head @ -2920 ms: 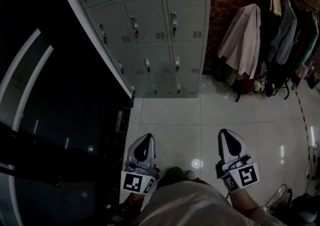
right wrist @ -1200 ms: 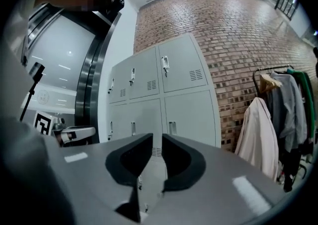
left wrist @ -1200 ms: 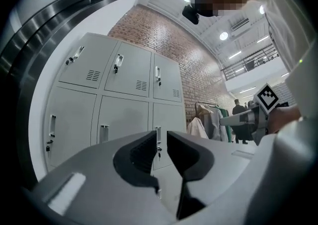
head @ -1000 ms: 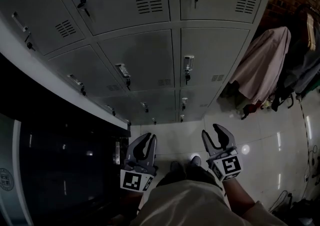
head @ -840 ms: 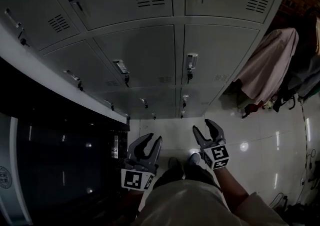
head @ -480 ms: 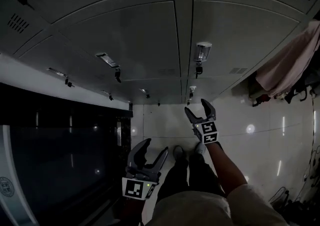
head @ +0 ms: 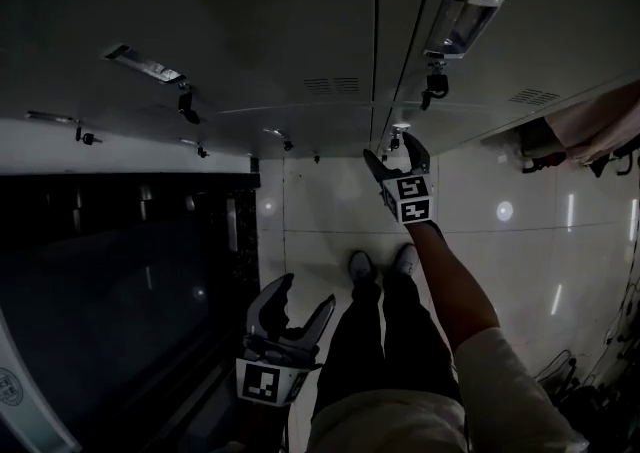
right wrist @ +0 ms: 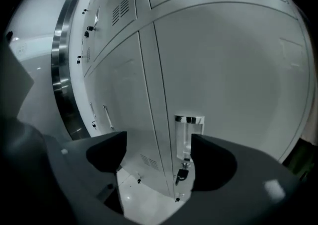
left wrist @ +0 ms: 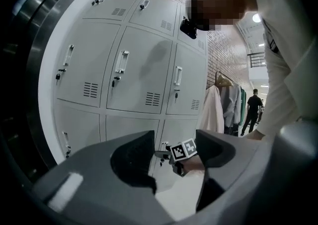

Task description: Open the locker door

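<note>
Right tool (head: 394, 148) close before a locker handle (right wrist: 188, 137), jaws wide, just opened further, gripping nothing. Left tool (head: 303, 299) low, likewise wide, just opened, empty.

Across the bottom of the frame, the left gripper (left wrist: 174, 138) has just been opening its jaws; they stand wide, gripping nothing. Through the gap, the right gripper (left wrist: 163, 155) shows against grey lockers (left wrist: 139, 70).
</note>
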Demonstrator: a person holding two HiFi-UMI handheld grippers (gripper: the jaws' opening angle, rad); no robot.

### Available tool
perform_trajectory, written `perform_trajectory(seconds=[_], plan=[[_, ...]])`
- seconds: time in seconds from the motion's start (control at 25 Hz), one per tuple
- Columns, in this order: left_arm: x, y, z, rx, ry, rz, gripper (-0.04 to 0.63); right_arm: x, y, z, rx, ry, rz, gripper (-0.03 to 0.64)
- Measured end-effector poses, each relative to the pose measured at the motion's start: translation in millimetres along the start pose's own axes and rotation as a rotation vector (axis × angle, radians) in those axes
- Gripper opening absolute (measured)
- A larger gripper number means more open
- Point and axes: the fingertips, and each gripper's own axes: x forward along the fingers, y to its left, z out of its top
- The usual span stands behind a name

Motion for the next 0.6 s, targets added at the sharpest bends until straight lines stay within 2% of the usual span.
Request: perform_trajectory(seconds=[0.2,0.24,0.4,0.6], plan=[[-9.8,4.5,-24.4,-0.019,-0.004,0.019,0.450,24.6,-5.5,0.8,0.000,-0.002,-0.015,0.387],[-11.0,5.8,-28.8,-0.022,-0.001,0.023,0.449,26.5,-6.4,1.2,0.011,-0.013,-0.027,0.358],[-11.6,12.2,-30.2,-0.071,-0.038,0.062,0.448,22.3,-5.6,-1.2,0.072,-0.019,-0.061,0.353],[-11.7,4.1,-39.5,-0.046,-0.014,0.032,0.448,-16.4,-3.3,-19.0,0.099,-0.029,-0.181,0.259]])
